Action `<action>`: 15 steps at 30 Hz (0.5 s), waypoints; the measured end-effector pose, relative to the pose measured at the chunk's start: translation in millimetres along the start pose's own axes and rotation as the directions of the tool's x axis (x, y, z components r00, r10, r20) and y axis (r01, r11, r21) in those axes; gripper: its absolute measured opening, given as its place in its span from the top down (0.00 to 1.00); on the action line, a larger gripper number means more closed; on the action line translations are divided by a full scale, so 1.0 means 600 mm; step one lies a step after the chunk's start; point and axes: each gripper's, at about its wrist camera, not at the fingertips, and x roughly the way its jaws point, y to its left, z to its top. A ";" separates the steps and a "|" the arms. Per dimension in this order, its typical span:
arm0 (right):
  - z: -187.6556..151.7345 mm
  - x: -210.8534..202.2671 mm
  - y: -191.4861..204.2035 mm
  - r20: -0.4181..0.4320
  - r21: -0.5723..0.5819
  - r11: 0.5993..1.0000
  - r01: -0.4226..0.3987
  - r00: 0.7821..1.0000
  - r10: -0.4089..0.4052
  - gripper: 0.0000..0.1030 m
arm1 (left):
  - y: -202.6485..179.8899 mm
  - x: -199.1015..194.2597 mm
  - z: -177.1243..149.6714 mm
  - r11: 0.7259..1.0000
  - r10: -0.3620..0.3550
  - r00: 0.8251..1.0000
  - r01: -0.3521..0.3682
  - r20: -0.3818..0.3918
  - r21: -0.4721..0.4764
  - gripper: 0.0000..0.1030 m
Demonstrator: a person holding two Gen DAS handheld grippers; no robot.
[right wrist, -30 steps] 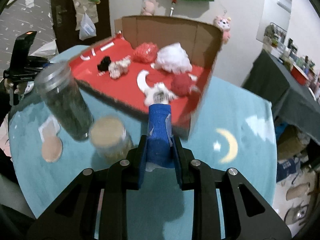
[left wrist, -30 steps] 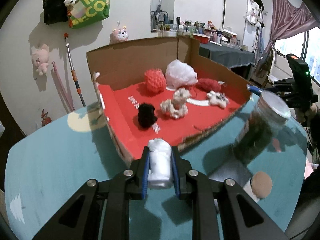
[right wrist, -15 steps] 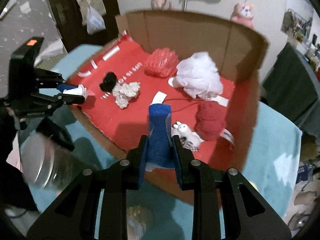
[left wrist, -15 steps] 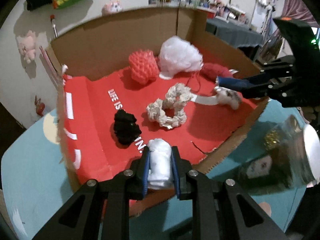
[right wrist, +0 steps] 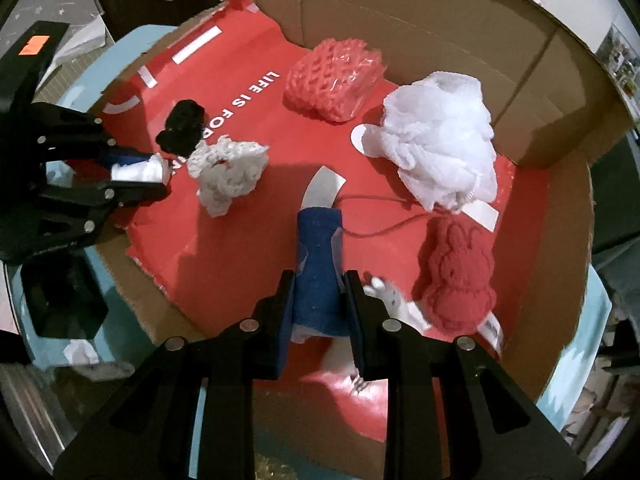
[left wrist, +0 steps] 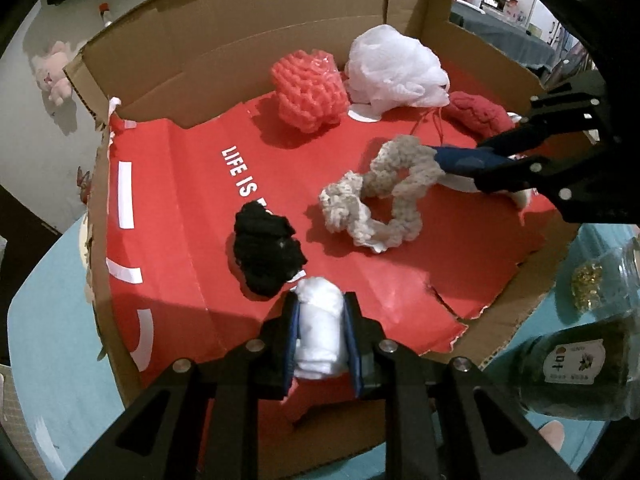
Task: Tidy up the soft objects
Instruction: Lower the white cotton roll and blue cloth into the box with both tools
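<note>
Both grippers hang over the red-lined cardboard box [left wrist: 168, 208], the left gripper [left wrist: 322, 334] with fingers clamped on a white soft roll [left wrist: 320, 336] and the right gripper [right wrist: 320, 300] clamped on a blue soft roll [right wrist: 318, 264], apparently to drop them among the soft things gathered there.

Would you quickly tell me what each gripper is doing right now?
Left gripper: closed on a white cloth roll.
Right gripper: closed on a blue cloth roll.
</note>
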 end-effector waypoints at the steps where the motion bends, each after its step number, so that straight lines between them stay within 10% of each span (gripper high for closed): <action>1: 0.005 0.003 0.001 -0.004 -0.005 1.000 0.004 1.000 -0.004 0.78 | 0.001 0.001 0.000 1.000 0.001 1.000 -0.001 -0.001 -0.001 0.78; 15: 0.028 0.025 -0.004 -0.002 0.000 0.999 0.041 0.999 -0.041 0.78 | -0.003 0.011 0.007 1.000 0.016 1.000 -0.016 0.001 0.001 0.76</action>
